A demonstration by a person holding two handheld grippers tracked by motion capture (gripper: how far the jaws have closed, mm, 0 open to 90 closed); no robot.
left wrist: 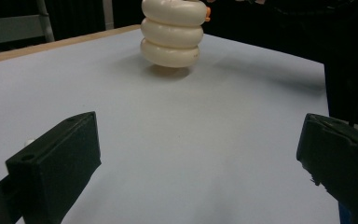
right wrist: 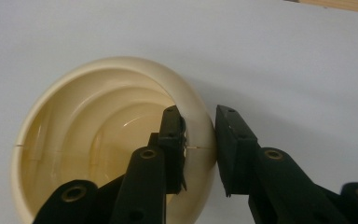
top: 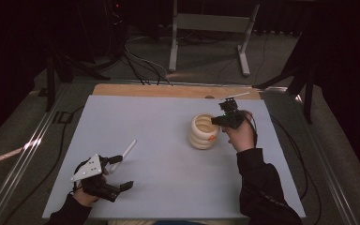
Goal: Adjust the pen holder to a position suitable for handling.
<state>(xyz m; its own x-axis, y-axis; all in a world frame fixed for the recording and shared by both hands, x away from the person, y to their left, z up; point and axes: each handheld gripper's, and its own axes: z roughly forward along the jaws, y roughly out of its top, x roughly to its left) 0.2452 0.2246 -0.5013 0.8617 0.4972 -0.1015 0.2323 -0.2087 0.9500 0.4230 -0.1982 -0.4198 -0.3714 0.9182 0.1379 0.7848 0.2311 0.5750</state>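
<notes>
My right hand-held gripper [right wrist: 199,149] straddles the rim of the cream ribbed pot [top: 202,131], one jaw inside the mouth and the other outside against the top bulge, closed on that wall or very nearly so; a thin sliver of gap may remain at the outer jaw. The pot stands on the pale blue table [top: 168,178], right of centre and toward the far edge. From the left gripper view the pot [left wrist: 172,35] seems tilted or slightly lifted, with a shadow under its base, though I cannot tell for certain.

The risk, as I judge it, lies in that grip. The wall is rounded and glossy, so the pads bear on a curve rather than a flat; if I lift fast or twist, the pot could pivot between the jaws, swing and slip out. A faint seam runs across the rim right by my jaws, and hard squeezing there might stress it. The pot is tall for its foot, so a sideways nudge could topple it.

My left hand-held gripper [top: 114,176] rests near the front left of the table with its jaws wide apart, holding nothing, well apart from the pot. A white stick [top: 127,150] lies just beyond it.

I can read no brand, label or writing anywhere; a small orange spot [top: 211,138] on the pot's side is too small to make out.
</notes>
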